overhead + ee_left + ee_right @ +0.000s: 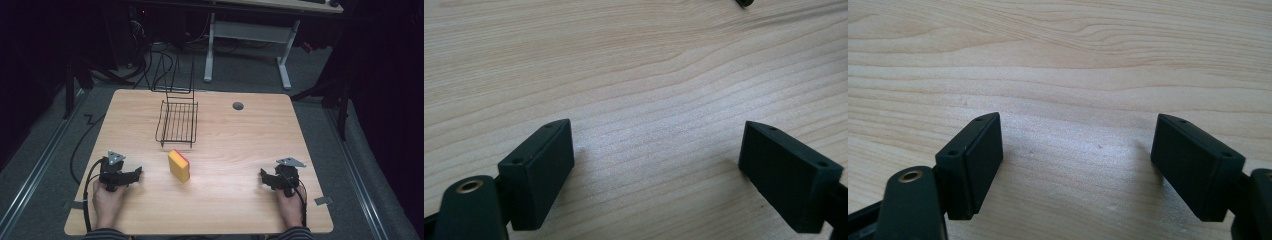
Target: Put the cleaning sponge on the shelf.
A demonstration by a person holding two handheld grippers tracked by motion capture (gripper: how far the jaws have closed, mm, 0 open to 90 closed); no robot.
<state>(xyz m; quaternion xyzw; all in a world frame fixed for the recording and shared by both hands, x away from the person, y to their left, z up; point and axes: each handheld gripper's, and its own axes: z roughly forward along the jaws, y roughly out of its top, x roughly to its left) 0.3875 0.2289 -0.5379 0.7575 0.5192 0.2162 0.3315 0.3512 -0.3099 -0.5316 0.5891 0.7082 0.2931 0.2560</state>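
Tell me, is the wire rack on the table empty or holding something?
Empty. In the high view the wire rack shows only bare table through its bars; the yellow sponge lies apart, in front of it.

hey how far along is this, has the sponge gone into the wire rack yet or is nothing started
Nothing looks done yet. The yellow sponge stands on the table in front of the wire rack, apart from it, and the rack holds nothing. In hand: nothing; the left gripper and right gripper rest near the table's front edge, jaws open on bare wood. If the sponge belongs in the rack, picking and placing both remain.
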